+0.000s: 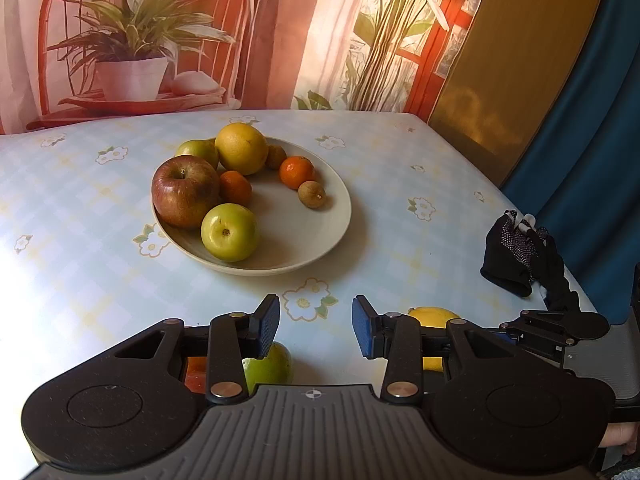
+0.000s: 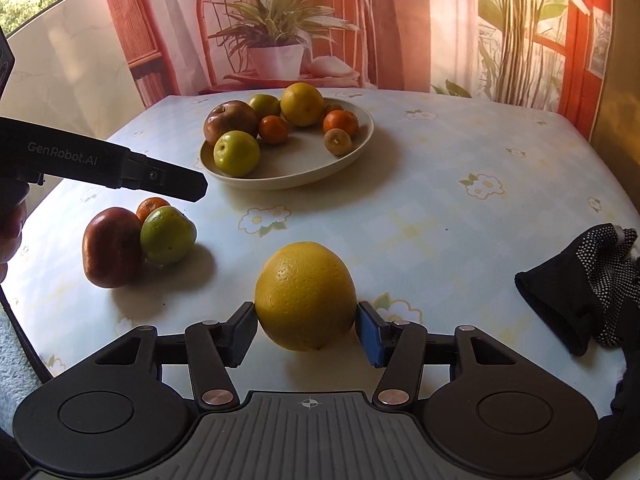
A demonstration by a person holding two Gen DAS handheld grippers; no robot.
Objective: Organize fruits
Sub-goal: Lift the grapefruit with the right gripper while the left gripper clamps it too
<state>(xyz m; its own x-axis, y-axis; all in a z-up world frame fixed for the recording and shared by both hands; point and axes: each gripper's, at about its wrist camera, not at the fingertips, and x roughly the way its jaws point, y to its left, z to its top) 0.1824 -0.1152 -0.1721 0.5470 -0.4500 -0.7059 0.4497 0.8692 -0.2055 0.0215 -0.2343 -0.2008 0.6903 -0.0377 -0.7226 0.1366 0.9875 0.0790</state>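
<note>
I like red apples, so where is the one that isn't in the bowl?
In the right wrist view the loose red apple lies on the table's left side, touching a green apple, with a small orange just behind them.

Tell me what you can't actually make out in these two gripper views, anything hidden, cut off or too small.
- Left wrist view: the red apple, green apple and yellow citrus on the table are mostly hidden by the left gripper.
- Right wrist view: whether the right gripper pads press that citrus or only flank it.
- Right wrist view: the loose mandarin is mostly behind the apples.
- Both views: the black glove is cut by the edge.
</note>
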